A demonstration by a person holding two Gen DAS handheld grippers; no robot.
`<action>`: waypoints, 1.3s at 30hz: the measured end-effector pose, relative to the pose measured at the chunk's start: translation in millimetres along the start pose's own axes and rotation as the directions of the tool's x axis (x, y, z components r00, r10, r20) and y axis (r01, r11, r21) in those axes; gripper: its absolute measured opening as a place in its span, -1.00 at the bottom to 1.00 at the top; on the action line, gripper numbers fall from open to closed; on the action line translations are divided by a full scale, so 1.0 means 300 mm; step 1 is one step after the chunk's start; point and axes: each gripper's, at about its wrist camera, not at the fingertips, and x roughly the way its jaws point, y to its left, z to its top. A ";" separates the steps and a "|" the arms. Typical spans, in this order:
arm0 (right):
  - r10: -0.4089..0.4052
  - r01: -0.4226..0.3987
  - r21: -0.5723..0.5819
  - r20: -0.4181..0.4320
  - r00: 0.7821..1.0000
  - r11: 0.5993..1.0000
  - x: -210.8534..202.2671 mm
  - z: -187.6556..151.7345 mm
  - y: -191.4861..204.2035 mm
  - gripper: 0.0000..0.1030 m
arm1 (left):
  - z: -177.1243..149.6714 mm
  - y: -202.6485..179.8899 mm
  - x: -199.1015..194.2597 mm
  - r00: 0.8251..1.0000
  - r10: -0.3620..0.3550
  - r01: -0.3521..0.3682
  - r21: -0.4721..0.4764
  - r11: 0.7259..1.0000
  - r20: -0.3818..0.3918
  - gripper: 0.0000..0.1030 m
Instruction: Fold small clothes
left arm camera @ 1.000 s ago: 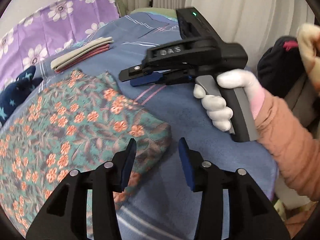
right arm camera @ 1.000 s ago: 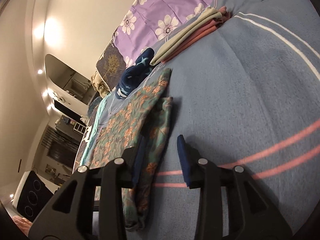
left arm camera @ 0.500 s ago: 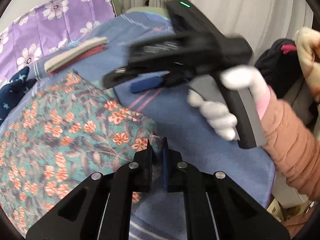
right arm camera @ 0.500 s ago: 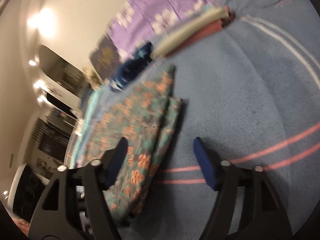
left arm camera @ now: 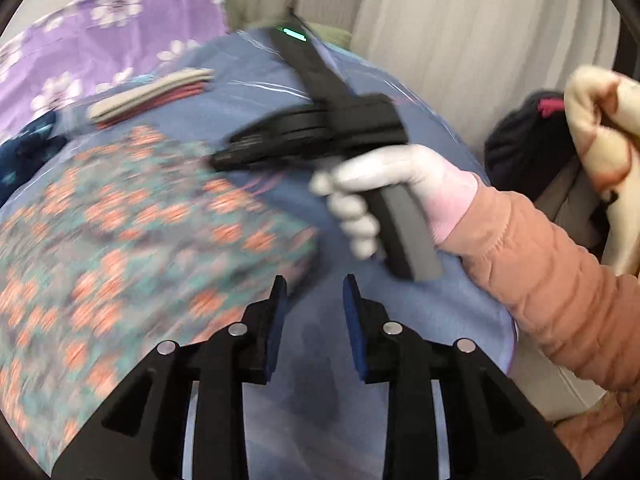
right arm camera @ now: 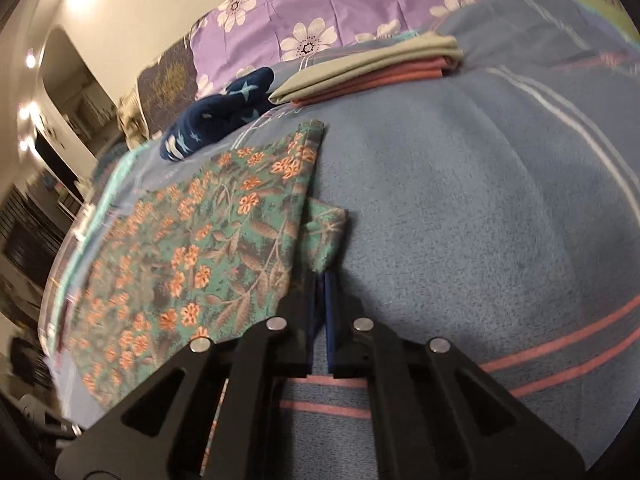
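A teal cloth with orange flowers [left arm camera: 140, 232] [right arm camera: 208, 248] lies folded flat on the blue blanket [right arm camera: 480, 200]. Its lower layer sticks out as a small flap [right arm camera: 326, 236]. My right gripper [right arm camera: 320, 280] is shut, and its tips pinch the corner of that flap. In the left wrist view a white-gloved hand [left arm camera: 384, 176] holds the right gripper [left arm camera: 240, 152], blurred, over the cloth's far edge. My left gripper [left arm camera: 314, 292] is opening at the cloth's near right corner. Only blanket shows between its fingers, and the left finger sits at the cloth's edge.
A folded stack of grey and pink clothes [right arm camera: 372, 68] [left arm camera: 152, 92] lies further back on the blanket. A navy garment with stars [right arm camera: 216, 116] sits left of it, before a purple flowered pillow [right arm camera: 320, 8]. Dark clothes [left arm camera: 528, 148] are heaped right of the bed, by a curtain.
My left gripper shut at the cloth's corner and has parted again, off the cloth. My right gripper opened wide, then shut on the flap's corner.
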 end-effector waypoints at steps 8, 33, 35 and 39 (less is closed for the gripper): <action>0.019 -0.019 0.040 0.003 1.000 0.999 -0.029 -0.008 -0.017 -0.93 | -0.308 0.415 -0.433 0.918 0.390 -0.342 -0.364 0.866 0.067 -0.43; -0.020 -0.064 -0.550 -0.145 0.989 0.832 0.365 -0.043 1.237 -0.29 | -0.686 0.698 -0.658 0.920 0.343 -0.178 -0.574 0.799 0.192 -0.37; -0.028 -0.078 -0.578 -0.173 0.984 0.813 0.430 -0.058 1.314 -0.24 | -0.681 0.699 -0.649 0.928 0.317 -0.161 -0.560 0.813 0.194 -0.37; -0.071 -0.075 -0.581 -0.226 0.972 0.811 0.570 -0.074 1.408 -0.24 | -0.663 0.717 -0.591 0.953 0.272 -0.157 -0.547 0.822 0.135 -0.37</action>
